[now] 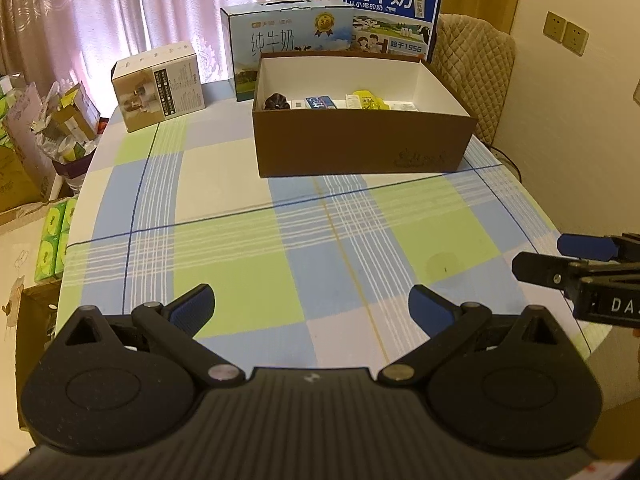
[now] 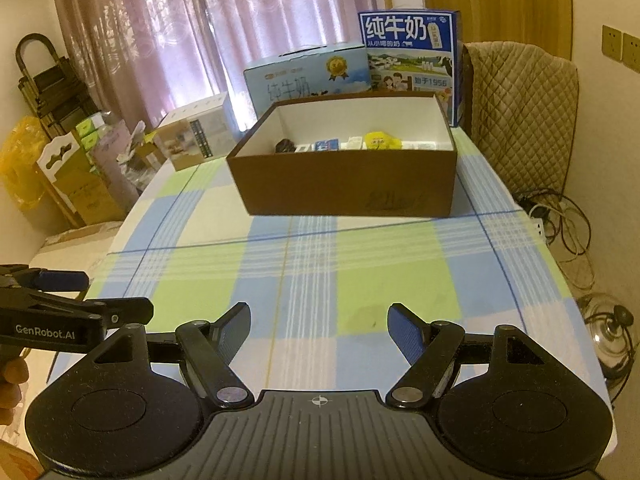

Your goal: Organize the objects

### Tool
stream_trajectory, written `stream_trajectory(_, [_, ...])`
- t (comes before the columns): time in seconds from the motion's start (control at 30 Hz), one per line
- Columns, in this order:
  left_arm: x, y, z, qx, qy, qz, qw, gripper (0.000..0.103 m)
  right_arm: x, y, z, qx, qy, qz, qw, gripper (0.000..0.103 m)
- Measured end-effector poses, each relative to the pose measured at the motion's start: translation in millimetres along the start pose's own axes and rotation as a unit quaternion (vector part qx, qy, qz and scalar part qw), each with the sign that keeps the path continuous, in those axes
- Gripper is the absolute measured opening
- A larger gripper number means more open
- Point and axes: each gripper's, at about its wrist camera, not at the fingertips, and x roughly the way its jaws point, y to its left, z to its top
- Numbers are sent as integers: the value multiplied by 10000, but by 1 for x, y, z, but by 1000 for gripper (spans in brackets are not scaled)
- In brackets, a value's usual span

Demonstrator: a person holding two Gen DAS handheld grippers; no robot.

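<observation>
From my feed, the plaid tablecloth [image 1: 224,184] is mostly bare. The brown cardboard box [image 1: 360,144] sits at the far side, small items lined along its back wall. My left gripper [image 1: 312,304] and right gripper [image 2: 319,328] both hover spread apart, holding nothing.

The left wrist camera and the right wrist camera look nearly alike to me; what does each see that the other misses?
Only the left wrist view shows the green packs on the floor. Only the right wrist view shows the yellow bag and tangled cables. Both show the brown box with small items inside, the milk cartons, the checked tablecloth, and both open, empty grippers: left gripper, right gripper.
</observation>
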Motion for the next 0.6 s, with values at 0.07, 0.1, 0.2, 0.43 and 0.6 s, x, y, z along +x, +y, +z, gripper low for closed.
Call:
stream_trajectory(0.07, [-3, 1, -5, -2, 13, -6, 10000, 102, -2, 4, -6, 0, 36, -5, 10000, 73])
stream_trajectory(0.1, [-5, 2, -7, -6, 18, -11, 10000, 102, -3, 6, -8, 2, 50, -5, 10000, 73])
stream_trajectory(0.2, [-8, 4, -14, -21, 34, -23, 10000, 102, -6, 12, -15, -1, 94, 2, 10000, 73])
stream_trajectory(0.43, [-12, 7, -28, -42, 83, -37, 9999, 102, -10, 21, -28, 1, 134, 14, 9999, 73])
stream_trajectory(0.6, [-17, 9, -35, -39, 63, -61, 10000, 102, -11, 26, -32, 18, 136, -4, 9999, 73])
